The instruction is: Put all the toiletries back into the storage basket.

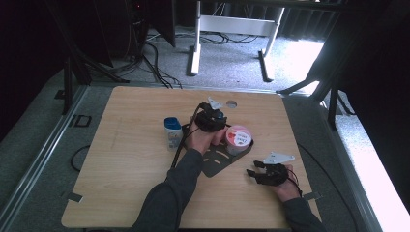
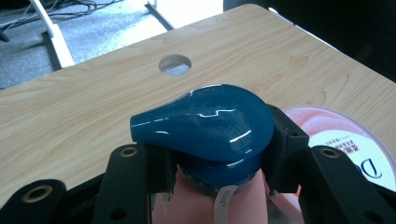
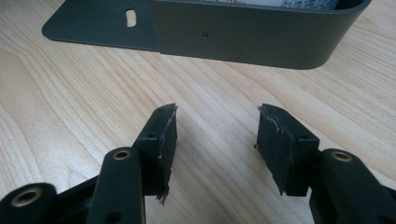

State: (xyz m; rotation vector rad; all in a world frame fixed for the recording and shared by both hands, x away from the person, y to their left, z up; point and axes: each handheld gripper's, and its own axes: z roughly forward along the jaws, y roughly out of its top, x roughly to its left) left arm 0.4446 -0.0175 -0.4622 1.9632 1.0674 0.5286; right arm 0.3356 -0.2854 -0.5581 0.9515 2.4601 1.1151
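A pink bottle with a glossy blue pump head [image 2: 205,123] stands between the jaws of my left gripper [image 2: 219,158], whose pads press on its blue collar and pink shoulder from both sides. From above, the left gripper [image 1: 211,118] sits at the table's middle, just left of a pink tub [image 1: 238,137] with a white label. The tub [image 2: 345,144] rests in a dark metal tray [image 1: 220,163]. My right gripper [image 1: 254,168] lies low near the front right, open, with bare wood between its pads [image 3: 161,140]. It faces the tray wall [image 3: 243,32].
A small white bottle with a blue cap [image 1: 172,133] stands left of my left hand. A round hole [image 1: 231,103] pierces the wooden table [image 1: 130,159] near its far edge. Desk legs and cables lie on the floor beyond.
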